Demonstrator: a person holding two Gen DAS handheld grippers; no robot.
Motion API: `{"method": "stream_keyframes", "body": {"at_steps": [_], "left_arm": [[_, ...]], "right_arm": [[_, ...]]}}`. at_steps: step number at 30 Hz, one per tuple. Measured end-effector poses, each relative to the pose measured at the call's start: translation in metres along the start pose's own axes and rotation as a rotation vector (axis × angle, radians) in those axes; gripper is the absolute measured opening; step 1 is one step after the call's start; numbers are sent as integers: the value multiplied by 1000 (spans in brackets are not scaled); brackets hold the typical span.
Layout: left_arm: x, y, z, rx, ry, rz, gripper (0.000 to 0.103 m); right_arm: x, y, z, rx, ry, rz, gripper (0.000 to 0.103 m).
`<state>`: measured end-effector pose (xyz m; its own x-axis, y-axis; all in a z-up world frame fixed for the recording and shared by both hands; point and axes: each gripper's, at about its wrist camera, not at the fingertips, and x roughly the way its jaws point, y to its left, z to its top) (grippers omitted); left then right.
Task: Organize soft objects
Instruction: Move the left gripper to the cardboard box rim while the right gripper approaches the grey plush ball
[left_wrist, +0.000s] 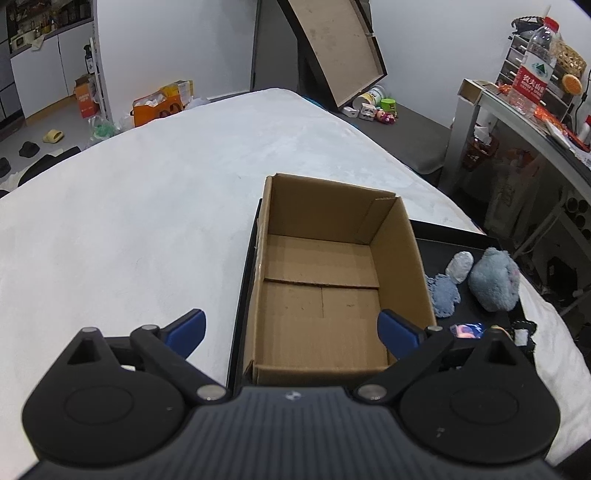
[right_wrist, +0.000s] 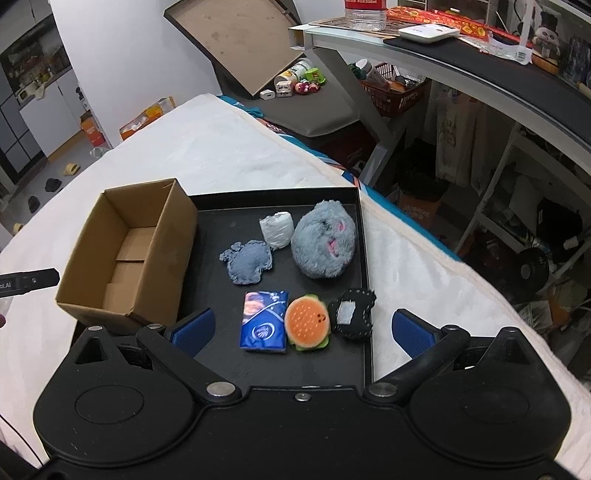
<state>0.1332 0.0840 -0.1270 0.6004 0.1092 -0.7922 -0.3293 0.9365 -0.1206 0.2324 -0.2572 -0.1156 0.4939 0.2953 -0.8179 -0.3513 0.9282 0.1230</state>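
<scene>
An empty cardboard box (left_wrist: 321, 280) stands on the left part of a black tray (right_wrist: 221, 218); it also shows in the right wrist view (right_wrist: 125, 251). On the tray lie a grey round plush (right_wrist: 325, 240), a white roll (right_wrist: 277, 229), a blue knitted piece (right_wrist: 247, 260), a blue tissue pack (right_wrist: 264, 321), a burger plush (right_wrist: 307, 321) and a black pad (right_wrist: 352, 314). My left gripper (left_wrist: 291, 332) is open over the box's near end. My right gripper (right_wrist: 303, 328) is open just above the tissue pack and burger plush.
The tray rests on a white bed (left_wrist: 147, 192). A desk (right_wrist: 461, 48) with a water bottle (left_wrist: 535, 66) stands to the right. A tilted wooden board (left_wrist: 336, 44), toys and clutter lie on the floor beyond the bed.
</scene>
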Motion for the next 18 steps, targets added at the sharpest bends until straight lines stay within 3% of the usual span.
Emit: {"method": "stream_keyframes", "body": {"at_steps": [18], "left_arm": [[57, 2, -2, -17, 16, 108, 60]], "right_arm": [[72, -1, 27, -77, 2, -42, 97]]}}
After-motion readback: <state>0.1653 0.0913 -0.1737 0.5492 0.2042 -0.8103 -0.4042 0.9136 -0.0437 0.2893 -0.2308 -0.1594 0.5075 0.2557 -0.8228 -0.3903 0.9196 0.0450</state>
